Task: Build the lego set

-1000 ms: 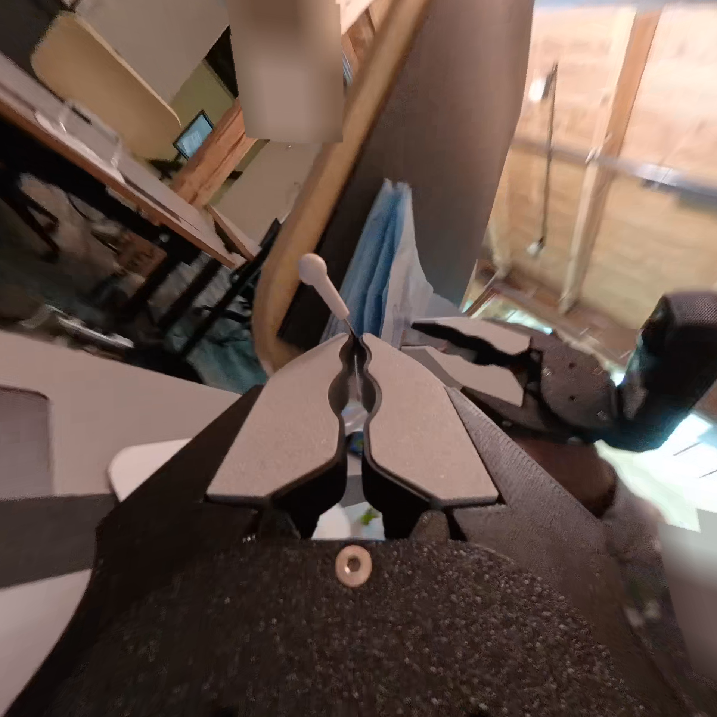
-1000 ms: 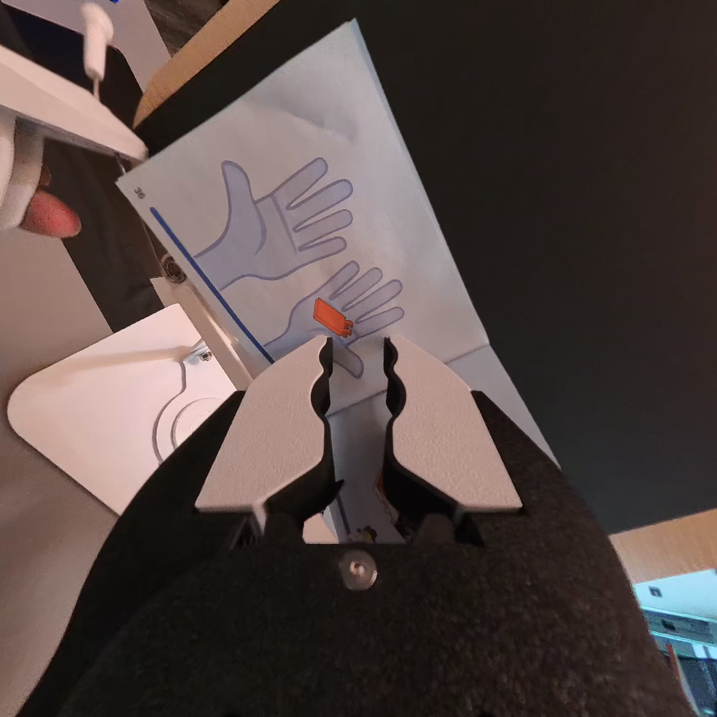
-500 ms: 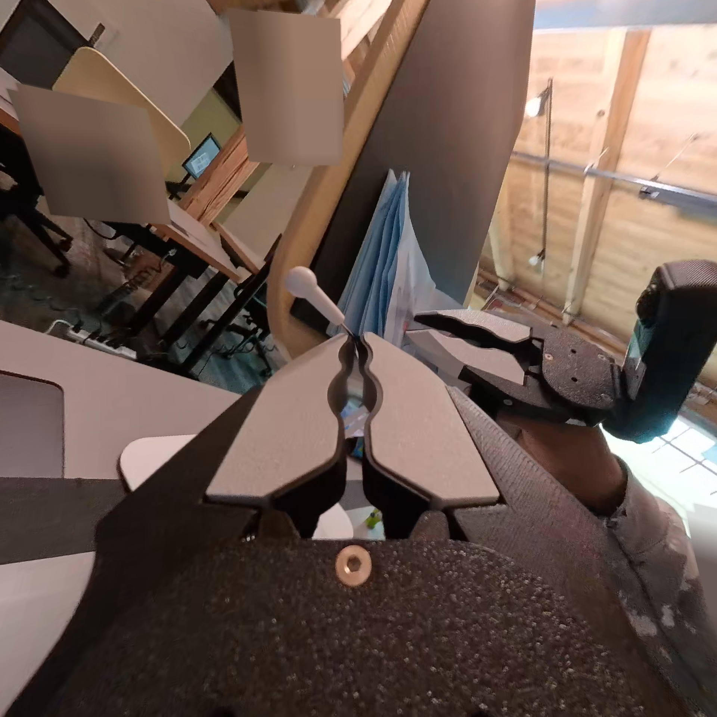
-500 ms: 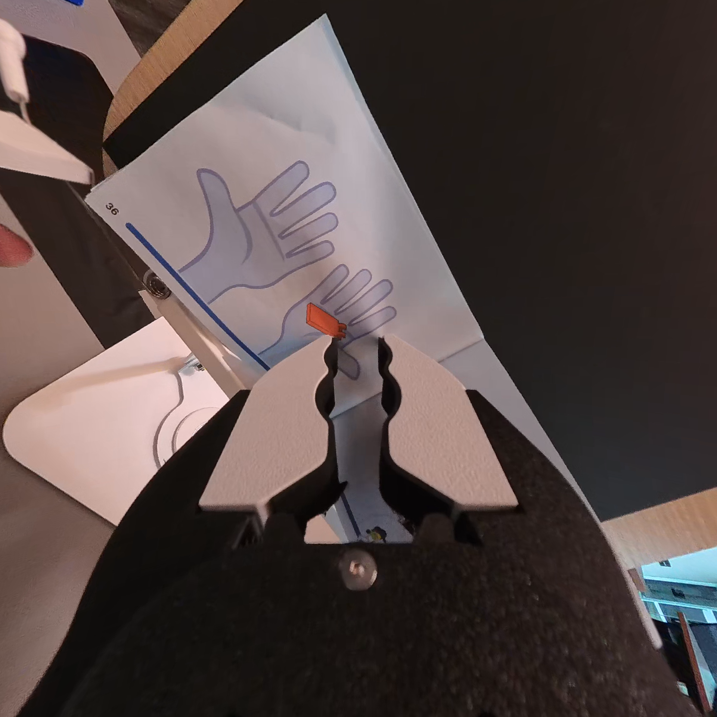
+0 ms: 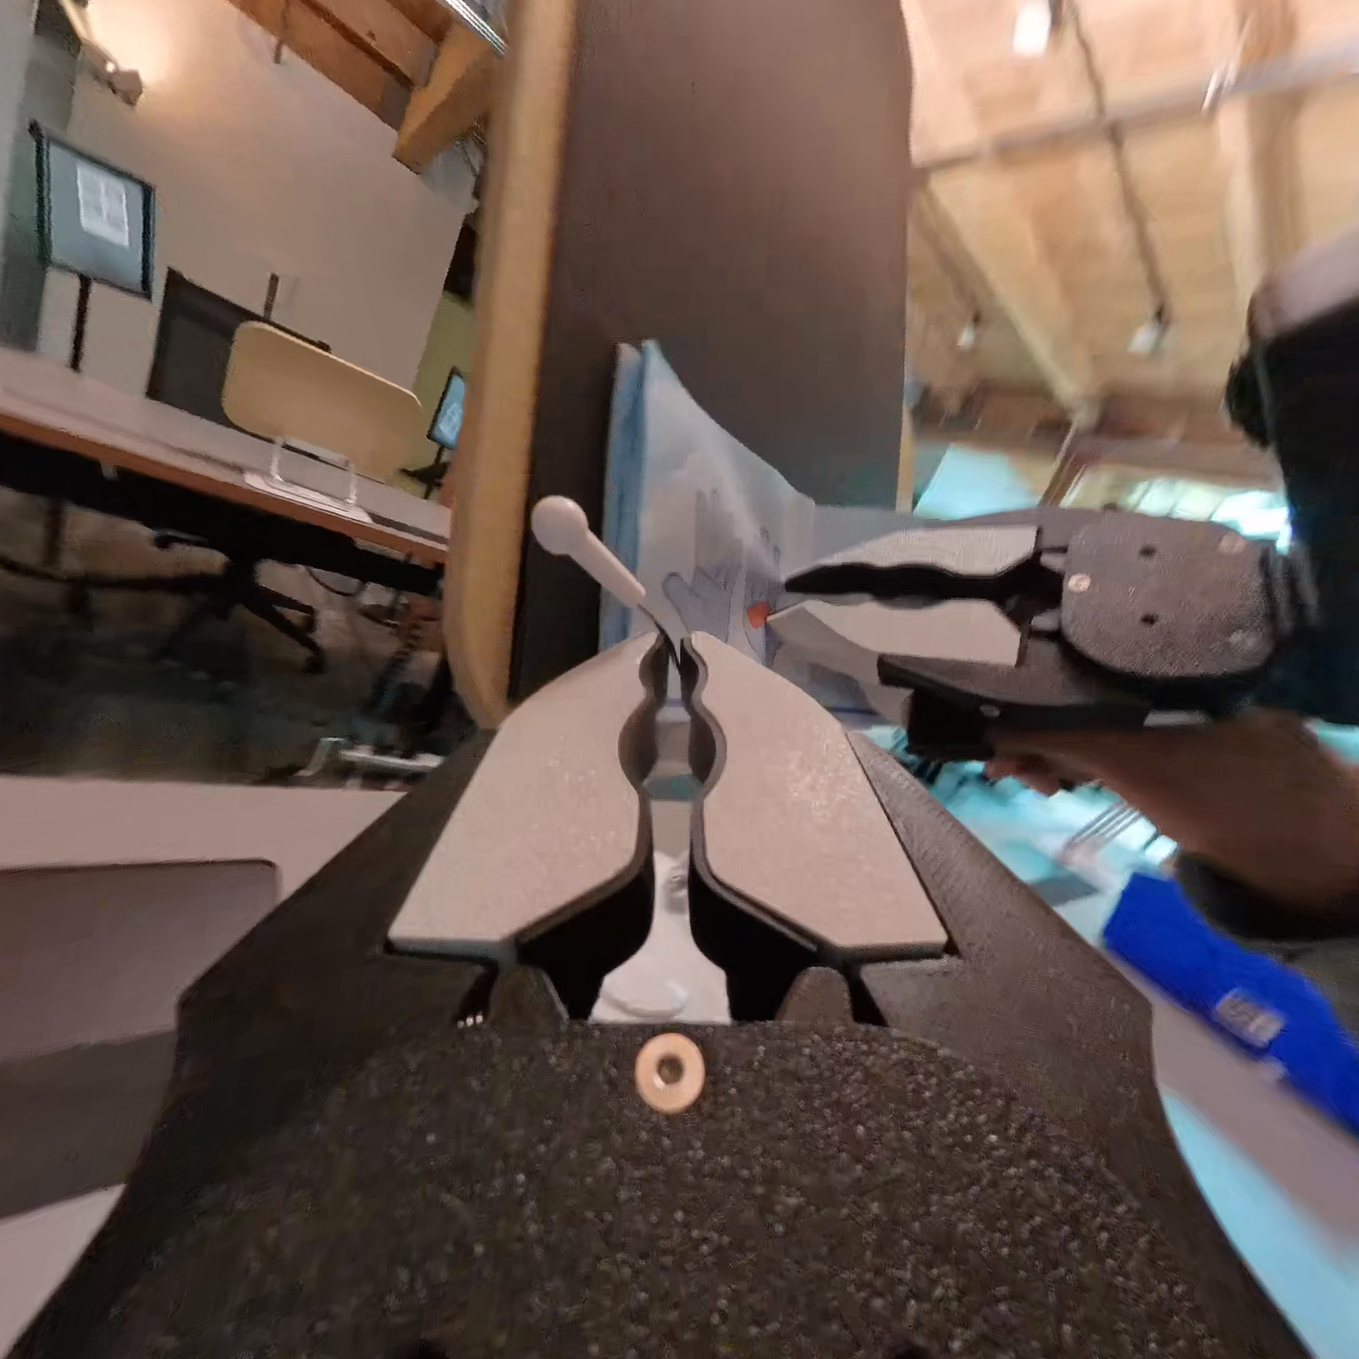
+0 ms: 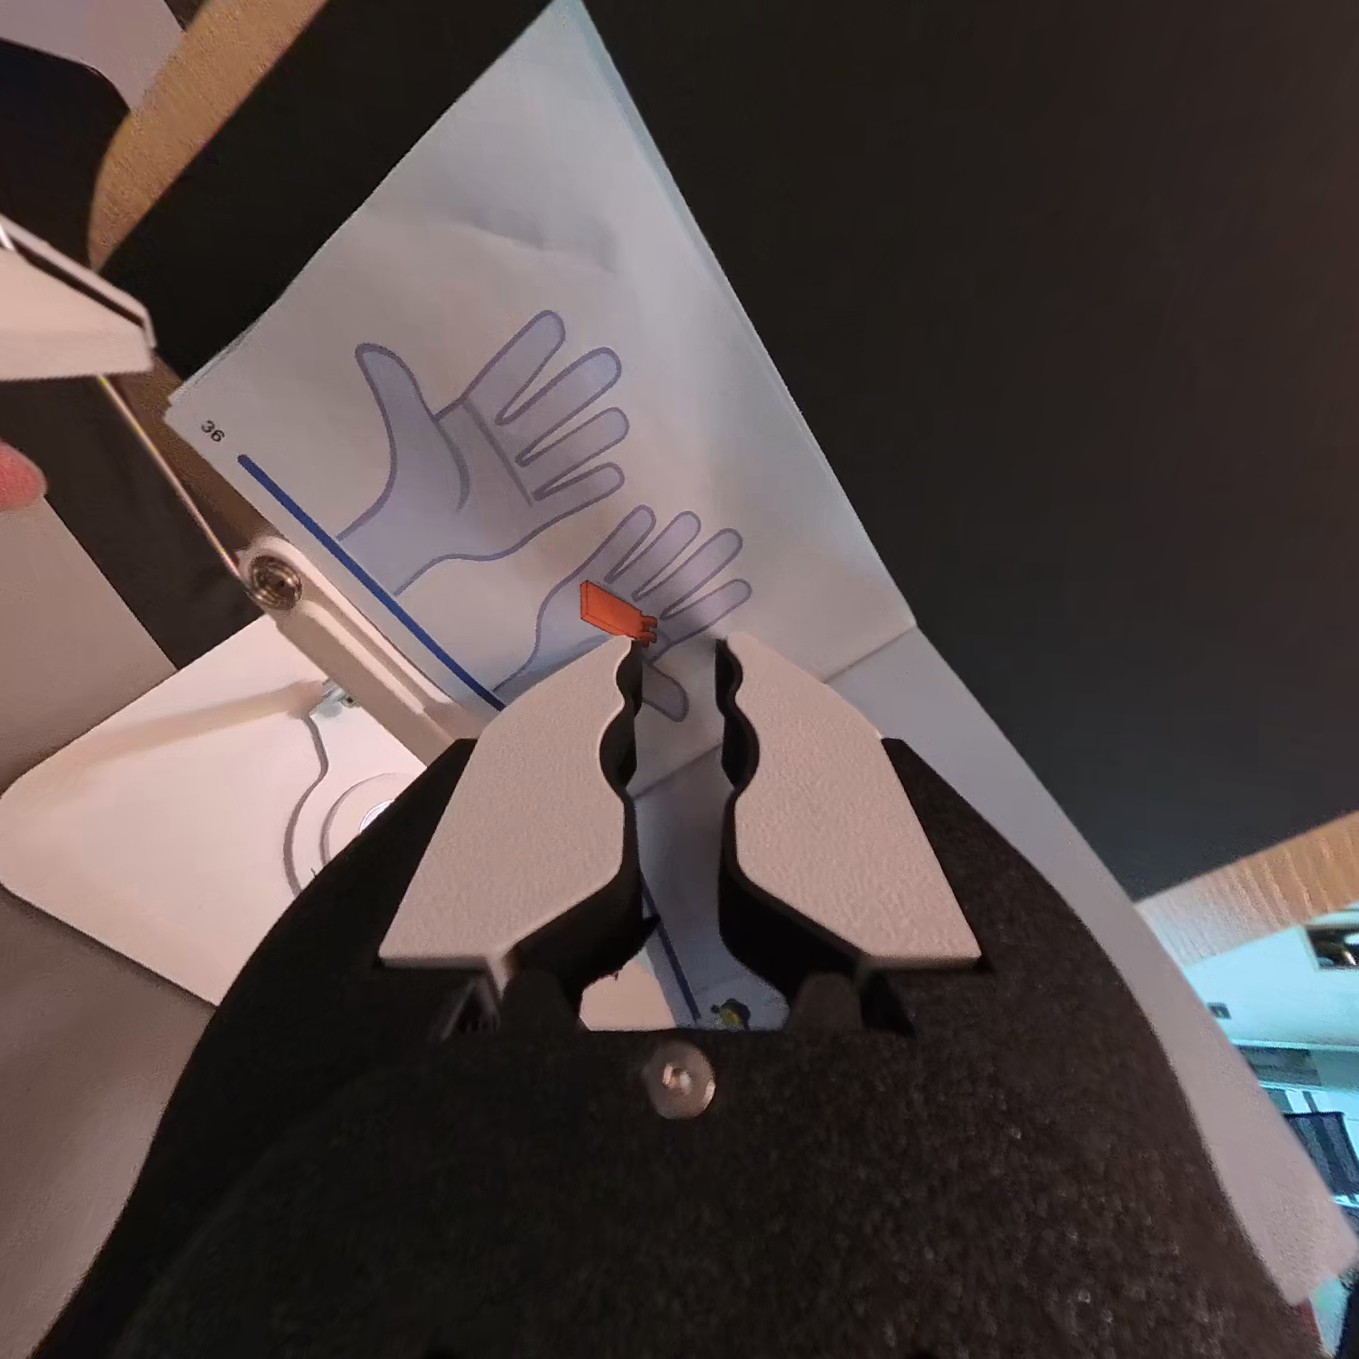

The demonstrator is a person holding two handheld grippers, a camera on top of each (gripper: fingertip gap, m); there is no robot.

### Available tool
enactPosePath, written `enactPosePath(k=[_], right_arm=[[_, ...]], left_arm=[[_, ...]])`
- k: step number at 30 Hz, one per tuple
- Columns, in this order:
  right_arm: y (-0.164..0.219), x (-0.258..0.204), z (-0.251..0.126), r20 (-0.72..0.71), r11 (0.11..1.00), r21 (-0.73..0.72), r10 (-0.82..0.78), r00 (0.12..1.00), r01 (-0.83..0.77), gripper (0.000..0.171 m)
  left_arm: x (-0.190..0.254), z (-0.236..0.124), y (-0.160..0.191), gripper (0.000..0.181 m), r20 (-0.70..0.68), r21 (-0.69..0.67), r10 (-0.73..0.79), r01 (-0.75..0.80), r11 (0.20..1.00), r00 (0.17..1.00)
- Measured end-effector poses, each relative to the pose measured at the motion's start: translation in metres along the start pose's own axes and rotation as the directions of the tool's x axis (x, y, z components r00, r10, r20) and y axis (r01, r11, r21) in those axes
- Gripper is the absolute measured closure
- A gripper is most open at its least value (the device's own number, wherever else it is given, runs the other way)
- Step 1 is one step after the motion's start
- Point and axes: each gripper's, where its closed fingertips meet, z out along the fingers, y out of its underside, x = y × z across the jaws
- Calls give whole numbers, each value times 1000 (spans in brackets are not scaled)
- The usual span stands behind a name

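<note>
Grey tabletop (image 5: 184, 824) is showing blurrily behind the left gripper (image 5: 673, 647), clamping a slim white round-headed lego piece (image 5: 581, 548); the right gripper (image 6: 673, 647), jaws parted, is probably nearing the pale-blue instruction booklet (image 6: 515, 353).

The left wrist view was smeared with motion blur, most on the far side to the right of the jaws, where the black right gripper (image 5: 824, 610) and a bright blue block (image 5: 1213, 985) looked streaky. Warm lamps glowed on the wooden ceiling (image 5: 1103, 184) above. The right wrist view was sharper, and soft light lay on the pale blue paper page (image 6: 588, 441) ahead of the jaws. Straight lines bent near the edges.
</note>
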Motion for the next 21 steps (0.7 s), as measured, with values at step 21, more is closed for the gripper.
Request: enactPosePath(k=[21], right_arm=[[9,8,-19,129,955,111,261,957,-276,150]], left_arm=[[2,36,5,173,-40,-463,539,-494,736,841]])
